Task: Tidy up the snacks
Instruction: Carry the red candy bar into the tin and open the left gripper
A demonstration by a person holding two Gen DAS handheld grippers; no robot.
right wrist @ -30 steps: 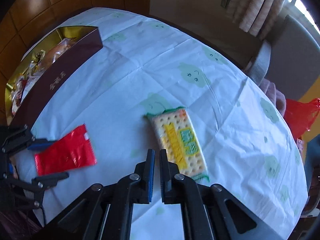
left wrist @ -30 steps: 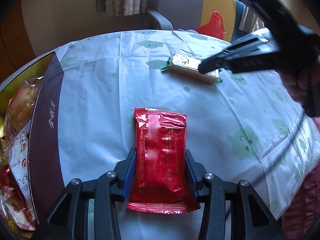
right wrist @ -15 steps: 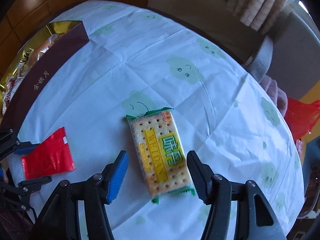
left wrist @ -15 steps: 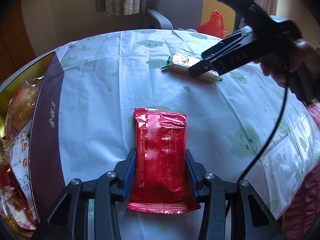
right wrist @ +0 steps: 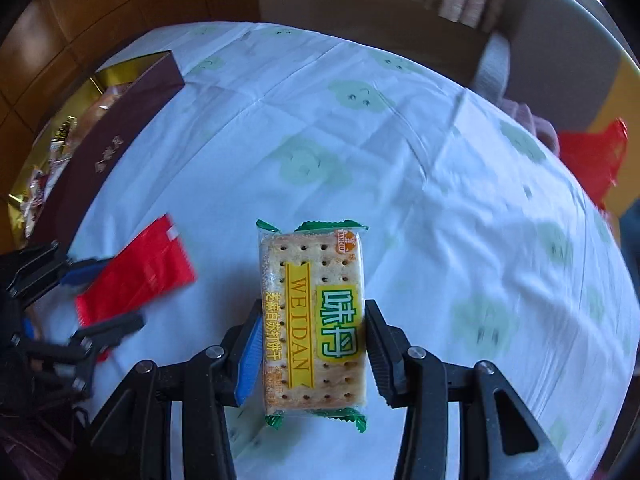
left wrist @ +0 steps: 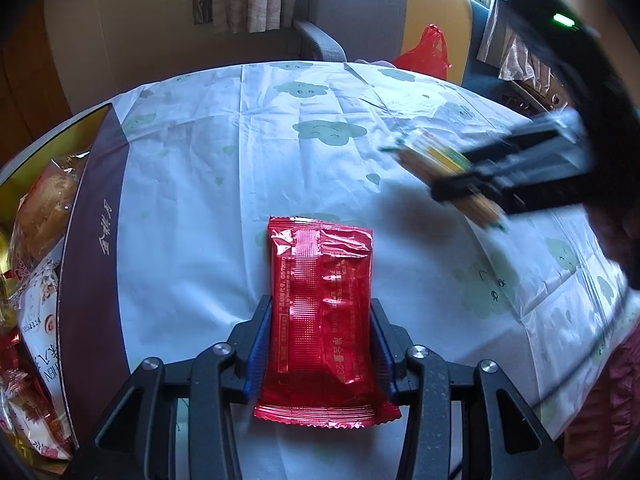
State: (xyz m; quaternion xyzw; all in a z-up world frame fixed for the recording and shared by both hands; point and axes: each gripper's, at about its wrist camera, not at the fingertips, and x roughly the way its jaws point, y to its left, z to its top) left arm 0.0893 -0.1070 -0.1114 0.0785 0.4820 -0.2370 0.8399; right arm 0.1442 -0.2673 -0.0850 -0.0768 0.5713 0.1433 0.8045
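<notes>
Both tools are at the pick-up step. The left tool [left wrist: 322,344] has its two fingers pressed against the long sides of the red snack packet [left wrist: 322,304], clamped on it; the packet appears to lie flat on the bench [left wrist: 192,208], near the edge closest to the person. The right tool [right wrist: 314,344] is clamped on the cracker packet [right wrist: 314,320], and in the left wrist view that packet looks lifted clear of the cloth, above the middle of the bench. The open snack box [left wrist: 90,248] sits along the bench's left edge, already holding several wrapped snacks. Judging from this, the next move calls for carrying each packet across to the box and lowering it into a free spot, keeping the two tools from crossing over the box.
</notes>
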